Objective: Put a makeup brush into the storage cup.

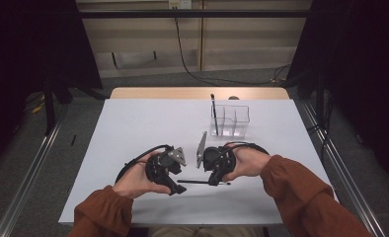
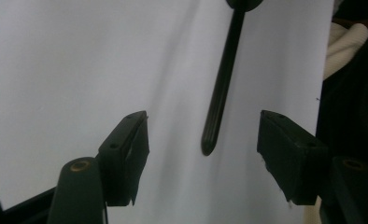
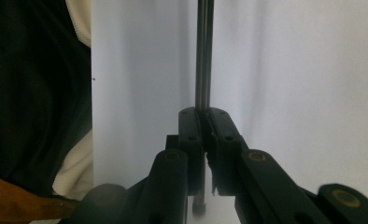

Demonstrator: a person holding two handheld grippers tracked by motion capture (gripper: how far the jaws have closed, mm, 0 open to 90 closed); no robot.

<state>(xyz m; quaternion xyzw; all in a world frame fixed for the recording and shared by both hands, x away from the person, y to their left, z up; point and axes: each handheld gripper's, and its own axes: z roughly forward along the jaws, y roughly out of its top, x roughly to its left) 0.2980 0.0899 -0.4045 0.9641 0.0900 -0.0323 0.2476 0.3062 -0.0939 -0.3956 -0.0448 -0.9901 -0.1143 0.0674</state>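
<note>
- White table (image 1: 133, 128) is carrying everything; clear divided organizer (image 1: 230, 120) is sitting far side, one dark pen (image 1: 214, 113) standing in it.
- Right gripper (image 3: 204, 119) is clamping a black pen (image 1: 202, 182) tight, holding it level just above the table near the front edge.
- Left gripper (image 2: 203, 135) is sitting half open; the pen's free tip (image 2: 209, 142) is lying between its jaws, touching neither pad.

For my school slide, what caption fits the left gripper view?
Open left gripper reaching around the tip of a black pen over the white table.
</note>
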